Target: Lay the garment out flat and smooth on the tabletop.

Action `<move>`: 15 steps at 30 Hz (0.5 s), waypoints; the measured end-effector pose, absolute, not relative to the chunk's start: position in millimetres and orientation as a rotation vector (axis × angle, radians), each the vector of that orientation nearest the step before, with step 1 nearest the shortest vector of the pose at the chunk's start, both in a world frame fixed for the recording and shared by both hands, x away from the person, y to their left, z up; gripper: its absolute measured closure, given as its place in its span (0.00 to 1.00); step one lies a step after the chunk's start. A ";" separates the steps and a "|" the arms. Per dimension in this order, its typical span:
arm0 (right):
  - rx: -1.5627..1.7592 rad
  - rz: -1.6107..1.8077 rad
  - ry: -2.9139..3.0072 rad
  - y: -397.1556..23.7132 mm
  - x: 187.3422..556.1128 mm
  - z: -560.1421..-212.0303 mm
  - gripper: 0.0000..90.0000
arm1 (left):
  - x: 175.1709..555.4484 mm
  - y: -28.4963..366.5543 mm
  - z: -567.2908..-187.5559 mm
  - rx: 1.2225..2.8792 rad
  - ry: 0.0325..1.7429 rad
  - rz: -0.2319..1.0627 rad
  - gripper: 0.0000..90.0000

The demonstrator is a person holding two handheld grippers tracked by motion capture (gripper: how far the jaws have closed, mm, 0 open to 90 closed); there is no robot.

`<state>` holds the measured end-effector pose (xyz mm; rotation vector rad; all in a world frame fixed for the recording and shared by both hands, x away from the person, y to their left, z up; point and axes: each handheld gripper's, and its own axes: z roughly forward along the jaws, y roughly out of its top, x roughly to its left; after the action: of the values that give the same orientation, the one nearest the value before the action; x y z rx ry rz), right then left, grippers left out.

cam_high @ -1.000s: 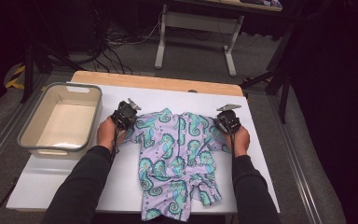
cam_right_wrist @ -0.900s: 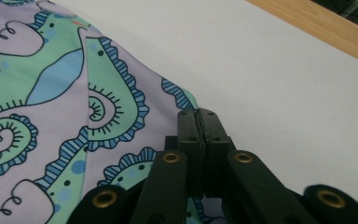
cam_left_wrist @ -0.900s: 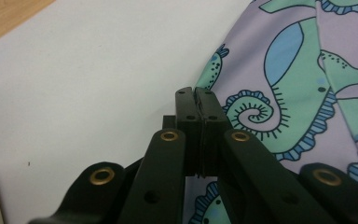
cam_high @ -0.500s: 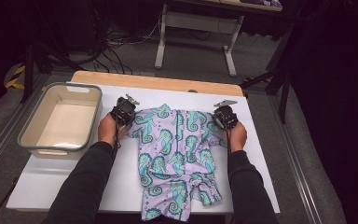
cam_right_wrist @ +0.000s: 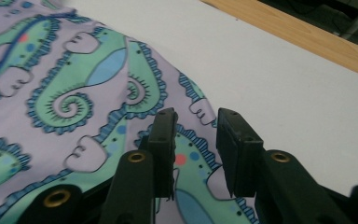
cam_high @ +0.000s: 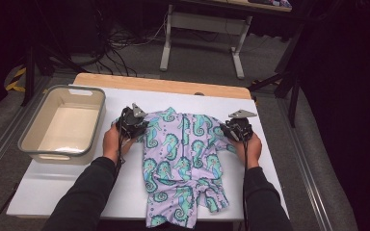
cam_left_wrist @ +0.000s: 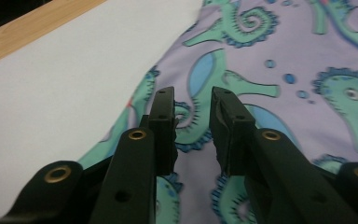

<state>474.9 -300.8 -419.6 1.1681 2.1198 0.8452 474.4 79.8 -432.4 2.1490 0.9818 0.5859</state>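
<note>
So the lilac stretchy garment with teal seahorse print [cam_high: 180, 159] lies flat mid-table on the white table cover [cam_high: 67, 183], right of the empty beige plastic tub [cam_high: 62, 127]. The left gripper [cam_left_wrist: 193, 100] and right gripper [cam_right_wrist: 196, 121] sit at its two side edges; both have just been opening, with fabric under the gaps but not pinched. Looks light, floppy and a bit slick, so I'd pinch a hem or seam, not the middle.

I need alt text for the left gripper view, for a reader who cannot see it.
Two black fingers of the left gripper, slightly apart, hover over a lilac garment printed with teal seahorses; no cloth is pinched between them. The garment lies on a white table with a wooden edge.
</note>
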 end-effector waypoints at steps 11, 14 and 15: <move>1.071 0.994 2.137 -304.8 419.6 -418.9 0.75 | 405.7 78.8 -433.4 2.107 0.761 0.555 0.64; 1.056 1.034 2.155 -304.7 405.8 -422.9 0.71 | 390.3 81.5 -434.4 2.103 0.724 0.547 0.57; 1.054 1.048 2.165 -304.9 401.8 -425.0 0.70 | 386.5 82.7 -435.1 2.102 0.714 0.544 0.56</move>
<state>401.8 -304.9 -425.0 1.0537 2.1654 1.0478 386.5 82.7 -435.1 2.1024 0.7144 0.5436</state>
